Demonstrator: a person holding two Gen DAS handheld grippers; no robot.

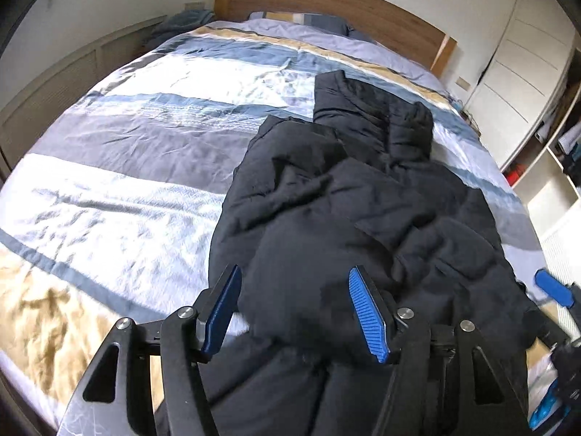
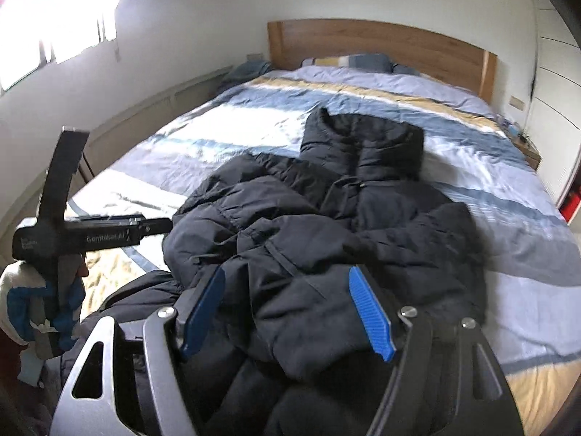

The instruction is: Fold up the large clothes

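A black padded jacket [image 1: 345, 210] lies rumpled on the striped bed cover [image 1: 127, 189], along the bed's right side, its hood [image 2: 366, 145] pointing toward the wooden headboard [image 2: 381, 43] and its hem bunched at the foot edge. The left gripper [image 1: 294, 309] hangs over the hem with its fingers [image 1: 366, 312] parted, no fabric pinched between them. The right gripper [image 2: 287, 309] hovers over the near folds just the same, fingers spread and holding nothing.

The jacket looks soft, bulky and fairly light for its bulk. Its smooth shell will probably slide on itself, and the filling should spring back, so folds may not lie flat without pressing. Thick puffed panels would be hard to pinch. Better holds seem to be the hem corners, a sleeve cuff or the shoulder seams, where the cloth is thinner and firmer.
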